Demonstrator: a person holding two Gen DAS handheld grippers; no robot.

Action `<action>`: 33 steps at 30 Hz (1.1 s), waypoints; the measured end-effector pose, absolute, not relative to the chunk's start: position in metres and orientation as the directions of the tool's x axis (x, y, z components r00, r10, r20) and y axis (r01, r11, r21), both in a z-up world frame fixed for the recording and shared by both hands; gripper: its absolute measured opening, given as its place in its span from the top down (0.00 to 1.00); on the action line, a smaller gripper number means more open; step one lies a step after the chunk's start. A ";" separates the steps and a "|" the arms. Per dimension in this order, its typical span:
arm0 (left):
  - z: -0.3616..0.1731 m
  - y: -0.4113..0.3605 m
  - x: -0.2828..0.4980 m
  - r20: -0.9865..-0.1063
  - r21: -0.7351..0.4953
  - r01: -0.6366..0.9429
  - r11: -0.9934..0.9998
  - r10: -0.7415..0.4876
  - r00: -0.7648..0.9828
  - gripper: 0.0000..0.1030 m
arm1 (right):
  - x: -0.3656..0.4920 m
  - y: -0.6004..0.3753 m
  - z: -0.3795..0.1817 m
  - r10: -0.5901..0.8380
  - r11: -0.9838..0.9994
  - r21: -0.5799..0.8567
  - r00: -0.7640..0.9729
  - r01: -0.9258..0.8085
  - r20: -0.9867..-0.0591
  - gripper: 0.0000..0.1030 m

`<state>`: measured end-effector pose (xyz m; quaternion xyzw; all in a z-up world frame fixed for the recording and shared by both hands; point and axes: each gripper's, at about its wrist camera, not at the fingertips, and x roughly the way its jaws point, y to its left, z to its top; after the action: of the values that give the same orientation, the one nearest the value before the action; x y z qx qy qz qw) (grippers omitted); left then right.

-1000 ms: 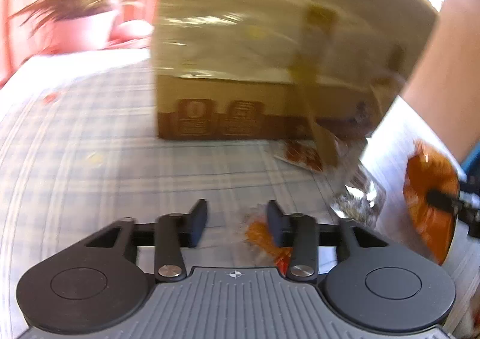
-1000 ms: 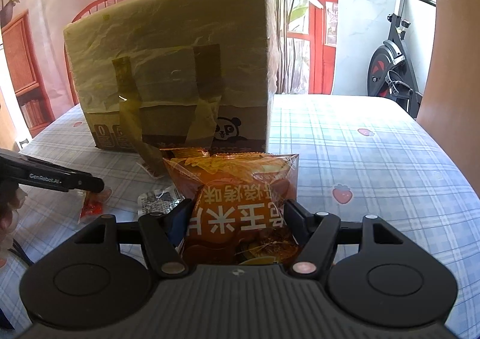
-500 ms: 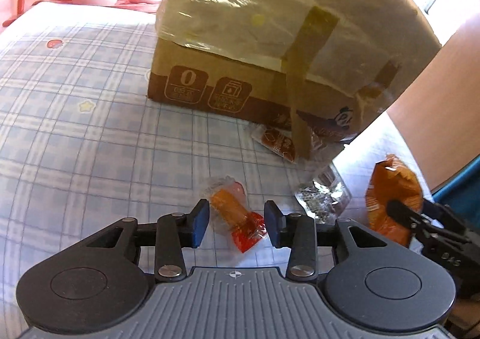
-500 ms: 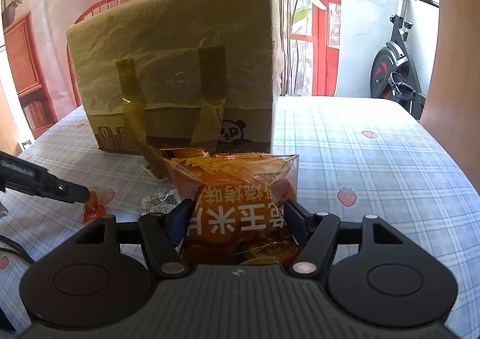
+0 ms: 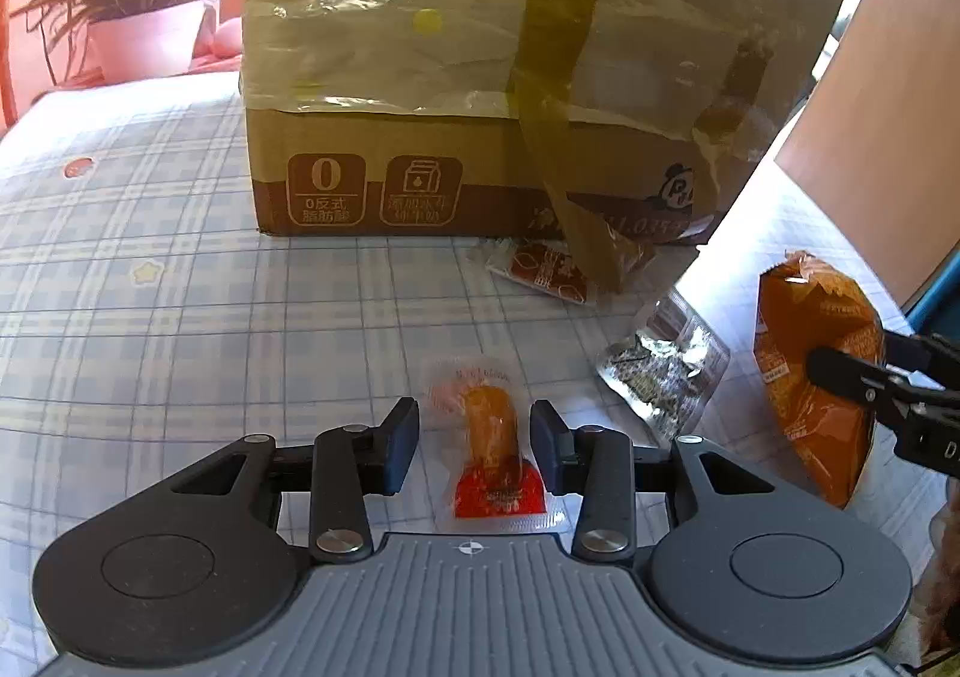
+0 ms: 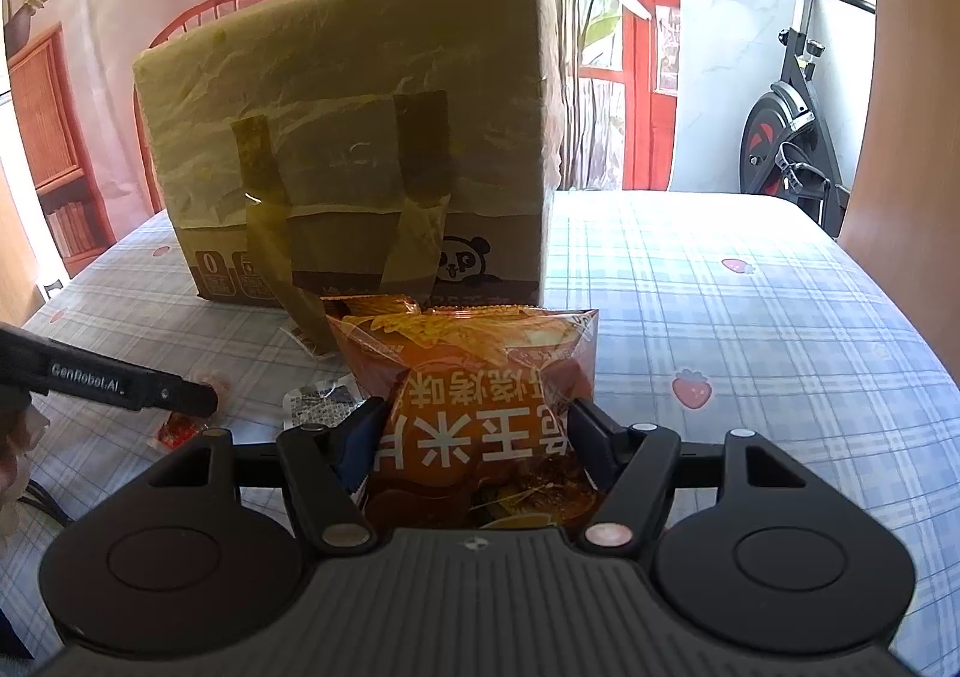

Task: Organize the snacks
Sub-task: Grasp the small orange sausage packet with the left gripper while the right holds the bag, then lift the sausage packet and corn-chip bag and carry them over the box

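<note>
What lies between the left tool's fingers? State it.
A small orange-and-red snack packet on the tablecloth, untouched by the fingers; left wrist view.

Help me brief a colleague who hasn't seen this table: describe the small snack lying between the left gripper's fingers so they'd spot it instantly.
Start at the big taped cardboard box on the checked tablecloth. In front of it lie three small packets; the nearest, between the open left gripper, is the sausage snack. Its clear wrapper shows an orange stick above a red label, unlike the silvery packet or flat red sachet.

box (image 5: pixel 420 155): matt cardboard, glossy tape | tablecloth (image 5: pixel 180 305): smooth plaid | snack bag (image 6: pixel 480 407): glossy plastic
</note>
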<state>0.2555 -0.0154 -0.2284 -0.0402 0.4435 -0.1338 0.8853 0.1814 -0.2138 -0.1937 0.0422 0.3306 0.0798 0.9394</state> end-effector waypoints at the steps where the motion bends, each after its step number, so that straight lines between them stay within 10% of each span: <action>1: -0.228 -0.016 0.254 -0.777 -0.180 0.200 0.963 -0.264 0.572 0.58 | 0.182 -0.213 -0.194 0.179 0.983 0.134 0.767 -0.123 -0.616 0.34; 16: -0.233 -0.040 0.239 -0.744 -0.006 0.265 0.964 -0.181 0.643 0.60 | 0.179 -0.209 -0.193 0.186 0.982 0.128 0.766 -0.136 -0.616 0.34; 33: -0.197 -0.016 0.224 -0.648 -0.108 0.254 0.961 -0.262 0.716 0.72 | 0.176 -0.206 -0.180 0.181 0.984 0.101 0.788 -0.150 -0.589 0.34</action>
<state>0.2244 -0.0156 -0.1972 -0.0057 0.3505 -0.1392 0.9262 0.1762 -0.2063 -0.1799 0.0243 0.3139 0.0875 0.9451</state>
